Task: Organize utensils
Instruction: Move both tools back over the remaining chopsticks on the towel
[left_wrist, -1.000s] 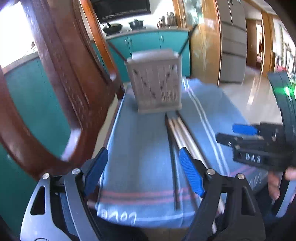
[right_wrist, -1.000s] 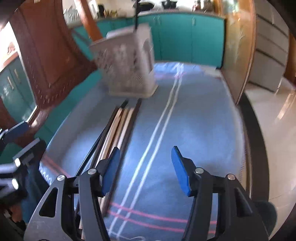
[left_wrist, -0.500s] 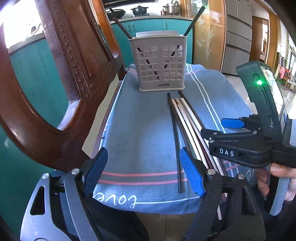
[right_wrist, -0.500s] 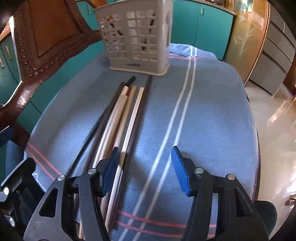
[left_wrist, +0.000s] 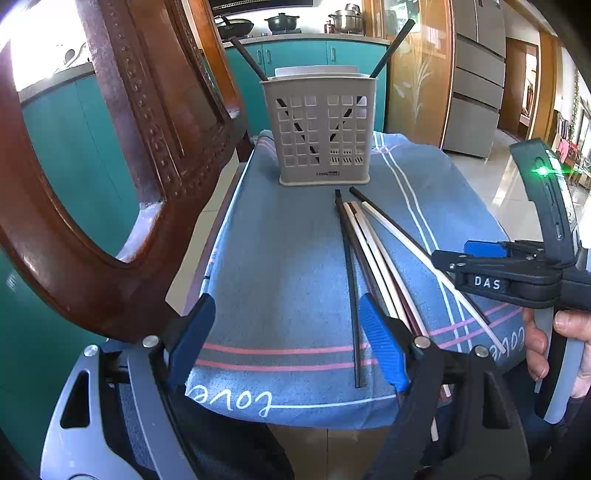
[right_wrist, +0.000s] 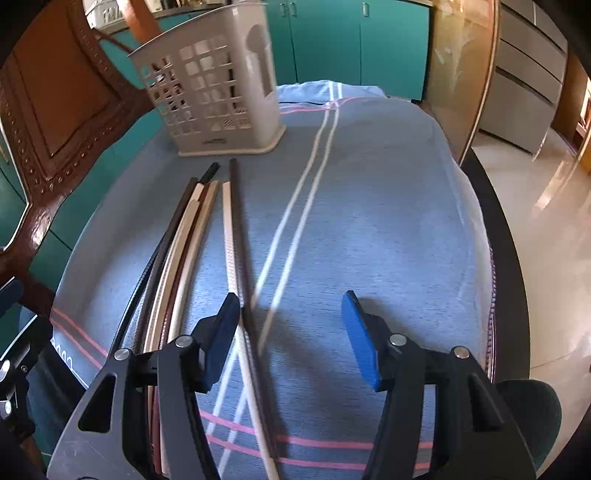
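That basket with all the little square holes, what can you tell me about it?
The beige plastic utensil basket is a tall, boxy holder with a grid of square holes in its walls and small slots near the bottom. It stands upright at the far end of the blue striped cloth. Two dark chopsticks lean inside it, crossing and poking out at the top. A small dark label sits low on its front. The loose chopsticks on the cloth stop just short of it.

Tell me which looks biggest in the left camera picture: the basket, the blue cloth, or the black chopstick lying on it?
1. Blue cloth, spreading across most of the view.
2. Basket.
3. Black chopstick: about as long as the basket is tall, but very thin, and nearer the camera, so its length may mislead.
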